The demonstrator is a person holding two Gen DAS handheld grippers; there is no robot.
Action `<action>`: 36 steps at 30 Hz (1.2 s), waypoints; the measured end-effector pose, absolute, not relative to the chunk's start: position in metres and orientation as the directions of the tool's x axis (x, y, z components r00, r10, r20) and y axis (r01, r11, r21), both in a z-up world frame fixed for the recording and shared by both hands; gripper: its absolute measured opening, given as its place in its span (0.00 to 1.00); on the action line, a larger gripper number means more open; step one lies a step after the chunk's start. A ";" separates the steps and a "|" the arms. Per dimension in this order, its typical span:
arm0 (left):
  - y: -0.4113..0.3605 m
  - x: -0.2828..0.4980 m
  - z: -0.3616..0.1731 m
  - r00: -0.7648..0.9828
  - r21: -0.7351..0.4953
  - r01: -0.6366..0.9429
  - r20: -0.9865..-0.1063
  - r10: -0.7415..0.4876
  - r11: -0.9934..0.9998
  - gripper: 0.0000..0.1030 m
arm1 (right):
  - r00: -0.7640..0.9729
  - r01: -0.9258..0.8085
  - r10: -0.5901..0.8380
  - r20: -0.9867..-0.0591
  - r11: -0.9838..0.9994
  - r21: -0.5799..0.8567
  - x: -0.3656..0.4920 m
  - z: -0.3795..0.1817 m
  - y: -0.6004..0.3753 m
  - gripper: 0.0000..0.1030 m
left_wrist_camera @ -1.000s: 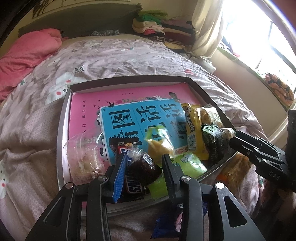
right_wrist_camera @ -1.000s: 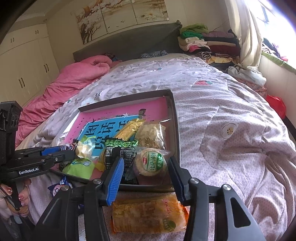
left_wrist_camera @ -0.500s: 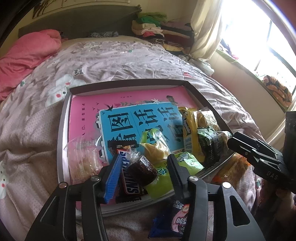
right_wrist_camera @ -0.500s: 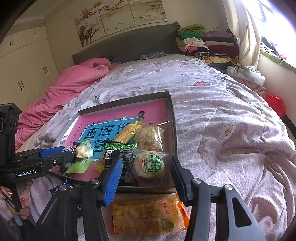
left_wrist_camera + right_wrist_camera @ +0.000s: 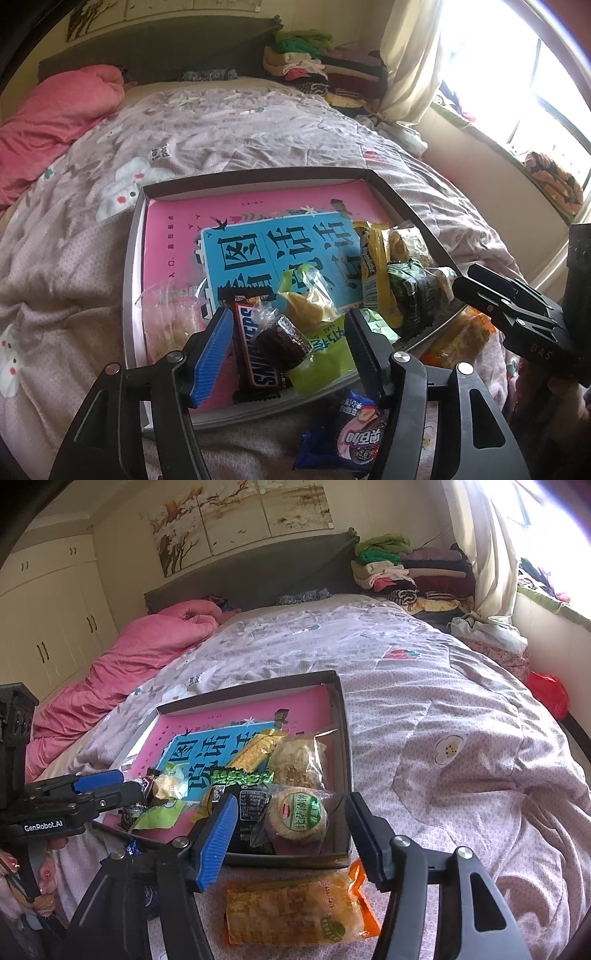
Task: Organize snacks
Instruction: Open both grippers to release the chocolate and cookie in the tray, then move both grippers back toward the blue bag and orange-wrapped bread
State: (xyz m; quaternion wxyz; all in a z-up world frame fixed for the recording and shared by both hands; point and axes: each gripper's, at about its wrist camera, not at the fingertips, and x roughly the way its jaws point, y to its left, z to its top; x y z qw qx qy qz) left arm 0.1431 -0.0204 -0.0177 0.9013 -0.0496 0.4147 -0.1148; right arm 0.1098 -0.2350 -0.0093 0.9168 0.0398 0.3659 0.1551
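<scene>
Currently both tongs released: left tongs (image 5: 290, 341) over dark wrapped candy (image 5: 282, 341) in tray (image 5: 129, 280); right tongs (image 5: 291, 834) above orange snack pack (image 5: 299, 908).

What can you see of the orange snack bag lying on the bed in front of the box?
The orange bag is a flat, crinkly plastic packet with a clear window showing pale yellow contents, orange edges and a green round logo near one corner. It lies flat on the quilt, outside the box, and looks sealed. It sits below the open right gripper, which does not touch it.
</scene>
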 end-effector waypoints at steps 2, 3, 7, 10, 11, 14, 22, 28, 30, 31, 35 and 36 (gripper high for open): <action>-0.020 0.142 -0.017 0.633 -0.184 0.164 -0.734 -0.246 0.969 0.64 | 0.689 -0.249 0.310 -0.655 0.950 0.188 0.110 -0.008 -0.236 0.61; -0.020 0.142 -0.016 0.634 -0.181 0.162 -0.734 -0.243 0.970 0.65 | 0.692 -0.246 0.310 -0.652 0.950 0.190 0.109 -0.007 -0.237 0.61; -0.020 0.140 -0.012 0.638 -0.184 0.160 -0.730 -0.244 0.970 0.67 | 0.698 -0.245 0.309 -0.647 0.951 0.189 0.107 -0.006 -0.238 0.62; -0.019 0.138 -0.010 0.639 -0.189 0.160 -0.728 -0.247 0.969 0.67 | 0.703 -0.245 0.311 -0.639 0.950 0.193 0.105 -0.003 -0.240 0.63; -0.019 0.137 -0.009 0.639 -0.190 0.160 -0.728 -0.249 0.969 0.67 | 0.706 -0.243 0.311 -0.636 0.950 0.194 0.104 -0.002 -0.241 0.63; -0.019 0.134 -0.007 0.638 -0.197 0.163 -0.726 -0.256 0.967 0.67 | 0.710 -0.240 0.314 -0.630 0.949 0.203 0.100 0.001 -0.243 0.63; -0.018 0.117 0.001 0.641 -0.192 0.170 -0.723 -0.256 0.967 0.67 | 0.710 -0.221 0.309 -0.632 0.951 0.216 0.086 0.006 -0.250 0.67; -0.017 0.100 -0.002 0.627 -0.175 0.180 -0.738 -0.250 0.968 0.67 | 0.694 -0.207 0.302 -0.653 0.953 0.221 0.074 0.004 -0.255 0.69; -0.019 0.096 -0.003 0.621 -0.170 0.187 -0.743 -0.250 0.968 0.67 | 0.687 -0.207 0.299 -0.663 0.954 0.217 0.070 0.002 -0.254 0.70; -0.021 0.093 -0.005 0.614 -0.169 0.196 -0.747 -0.255 0.966 0.67 | 0.683 -0.208 0.298 -0.666 0.955 0.213 0.068 0.002 -0.254 0.70; -0.028 0.087 -0.012 0.591 -0.157 0.218 -0.764 -0.258 0.963 0.67 | 0.670 -0.209 0.292 -0.683 0.956 0.204 0.063 -0.001 -0.252 0.73; -0.030 0.086 -0.013 0.586 -0.153 0.224 -0.768 -0.259 0.962 0.67 | 0.666 -0.208 0.291 -0.687 0.957 0.203 0.062 -0.002 -0.252 0.73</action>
